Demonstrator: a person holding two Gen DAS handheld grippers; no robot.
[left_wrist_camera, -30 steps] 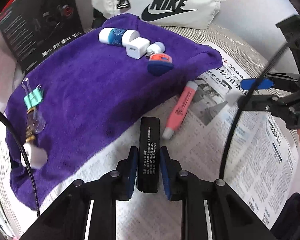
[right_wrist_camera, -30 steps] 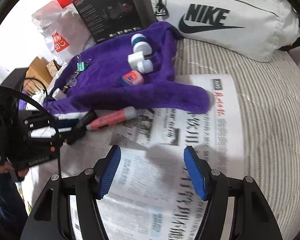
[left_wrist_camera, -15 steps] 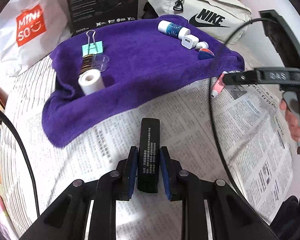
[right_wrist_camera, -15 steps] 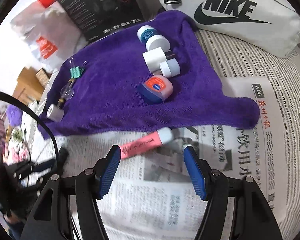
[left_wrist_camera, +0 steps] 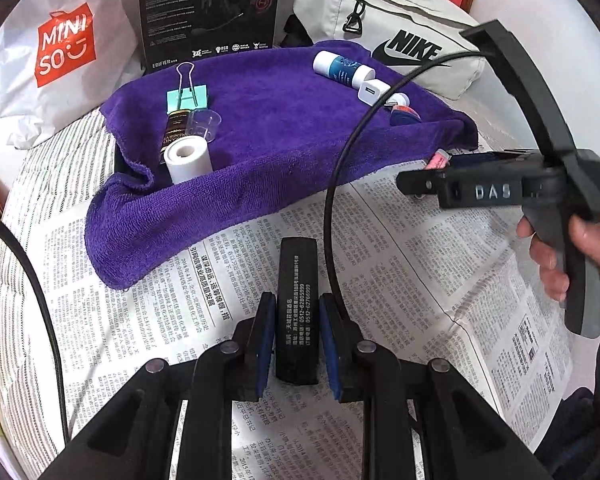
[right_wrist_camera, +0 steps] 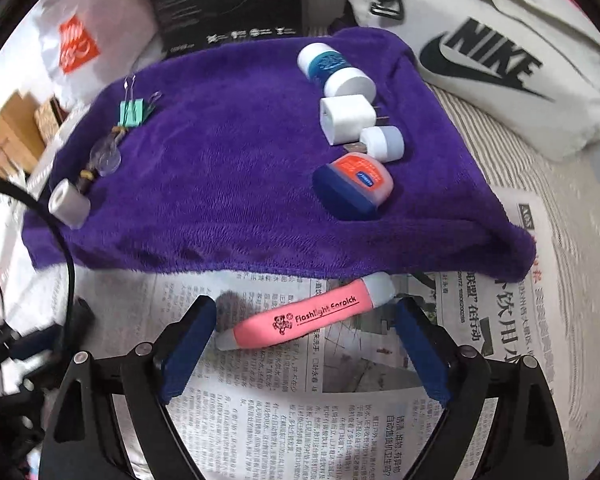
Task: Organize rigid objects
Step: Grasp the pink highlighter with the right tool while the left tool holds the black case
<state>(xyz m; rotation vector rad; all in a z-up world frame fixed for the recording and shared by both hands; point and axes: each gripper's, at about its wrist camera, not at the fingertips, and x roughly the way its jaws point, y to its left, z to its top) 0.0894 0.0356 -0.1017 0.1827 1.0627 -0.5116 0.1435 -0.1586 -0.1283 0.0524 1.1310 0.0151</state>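
2 hand-held grippers (left_wrist_camera: pixel 296 336) (right_wrist_camera: pixel 304 348), 1 black bar (left_wrist_camera: pixel 296 312), 1 pink earpick (right_wrist_camera: pixel 304 316).

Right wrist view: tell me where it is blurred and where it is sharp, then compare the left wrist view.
Right wrist view: the pink earpick and the purple towel are sharp, while the far left edge and the striped cover at right smear; left wrist view: crisp throughout, print on the black bar legible, with fisheye bending the edges in both.
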